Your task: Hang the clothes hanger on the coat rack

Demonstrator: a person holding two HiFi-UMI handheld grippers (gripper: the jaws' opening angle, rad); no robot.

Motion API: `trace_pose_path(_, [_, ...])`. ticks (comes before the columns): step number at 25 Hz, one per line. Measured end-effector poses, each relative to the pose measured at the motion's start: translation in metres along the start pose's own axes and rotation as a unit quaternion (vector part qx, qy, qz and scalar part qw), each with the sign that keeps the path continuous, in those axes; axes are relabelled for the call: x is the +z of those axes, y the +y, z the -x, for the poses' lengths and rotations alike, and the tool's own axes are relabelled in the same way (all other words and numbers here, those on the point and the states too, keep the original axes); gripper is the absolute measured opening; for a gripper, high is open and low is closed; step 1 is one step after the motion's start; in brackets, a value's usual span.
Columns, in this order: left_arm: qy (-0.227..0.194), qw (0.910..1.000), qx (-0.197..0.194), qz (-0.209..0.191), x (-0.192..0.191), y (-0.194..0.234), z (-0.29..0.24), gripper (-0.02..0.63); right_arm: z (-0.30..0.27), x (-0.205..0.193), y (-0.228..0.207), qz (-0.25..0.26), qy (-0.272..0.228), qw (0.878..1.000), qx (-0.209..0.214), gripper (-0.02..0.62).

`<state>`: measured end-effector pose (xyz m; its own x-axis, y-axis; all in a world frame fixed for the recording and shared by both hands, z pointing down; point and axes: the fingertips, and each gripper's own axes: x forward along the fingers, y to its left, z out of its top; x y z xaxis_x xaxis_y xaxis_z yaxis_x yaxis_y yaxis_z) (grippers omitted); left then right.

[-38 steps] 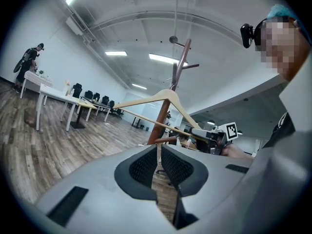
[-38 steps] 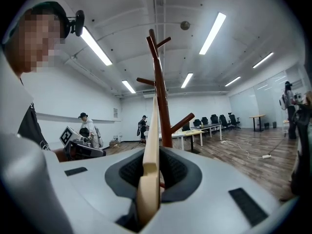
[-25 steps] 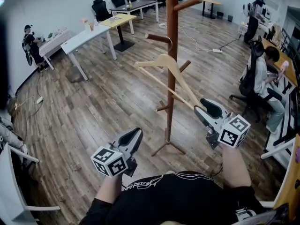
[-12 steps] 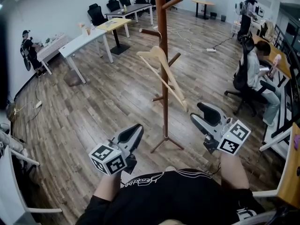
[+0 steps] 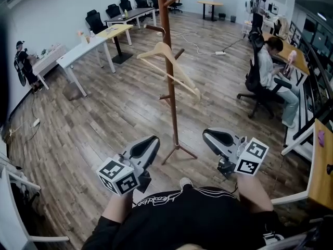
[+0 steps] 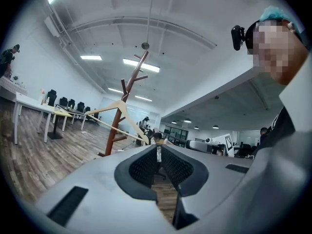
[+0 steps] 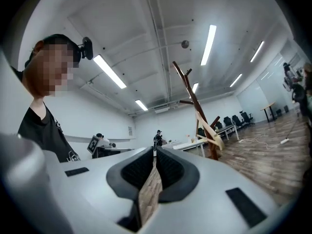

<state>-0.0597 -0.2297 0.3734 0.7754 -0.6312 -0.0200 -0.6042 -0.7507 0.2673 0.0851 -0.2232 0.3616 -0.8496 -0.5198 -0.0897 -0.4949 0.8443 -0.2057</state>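
The light wooden clothes hanger [image 5: 167, 62] hangs by its hook from an upper peg of the brown wooden coat rack [image 5: 170, 105], tilted with its right end low. Both grippers are near me, well short of the rack and apart from the hanger. My left gripper [image 5: 154, 139] is shut and empty. My right gripper [image 5: 205, 134] is closing with nothing between its jaws, which stand almost together. The left gripper view shows the hanger [image 6: 116, 112] on the rack [image 6: 118, 130] ahead to the left. In the right gripper view, the rack [image 7: 194, 101] and hanger [image 7: 209, 130] stand to the right.
A person sits on an office chair [image 5: 266, 69] at right beside desks. White and yellow tables [image 5: 78, 56] and black chairs line the left and back. Another person [image 5: 21, 61] stands far left. A cable [image 5: 208, 51] lies on the wood floor behind the rack.
The right gripper let go of the hanger's lower end, opened, drew back and closed. The left gripper also drew back. The hanger now hangs free on the rack.
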Motion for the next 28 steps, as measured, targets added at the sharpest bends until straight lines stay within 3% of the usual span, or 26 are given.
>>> trace_pose_path(5, [0.010, 0.9999, -0.010, 0.006, -0.019, -0.021, 0.014, 0.032, 0.009, -0.036, 0.033, -0.027, 0.035, 0.999, 0.012, 0.049])
trace_pose_path(11, [-0.008, 1.0000, 0.003, -0.001, -0.011, -0.038, 0.020, 0.032, 0.015, -0.033, 0.031, -0.038, 0.044, 0.998, 0.013, 0.049])
trace_pose_path(16, [-0.019, 0.9996, 0.018, 0.006, -0.007, -0.062, 0.016, 0.032, 0.028, -0.023, 0.042, -0.056, 0.047, 0.996, 0.043, 0.049])
trace_pose_path(20, [-0.020, 0.9994, 0.029, 0.007, -0.010, -0.087, 0.010, 0.032, 0.052, -0.011, 0.043, -0.072, 0.028, 0.996, 0.047, 0.049])
trace_pose_path(28, [-0.018, 0.9982, 0.053, 0.018, -0.030, -0.140, -0.003, 0.032, 0.108, -0.017, 0.052, -0.071, 0.041, 0.995, 0.058, 0.043])
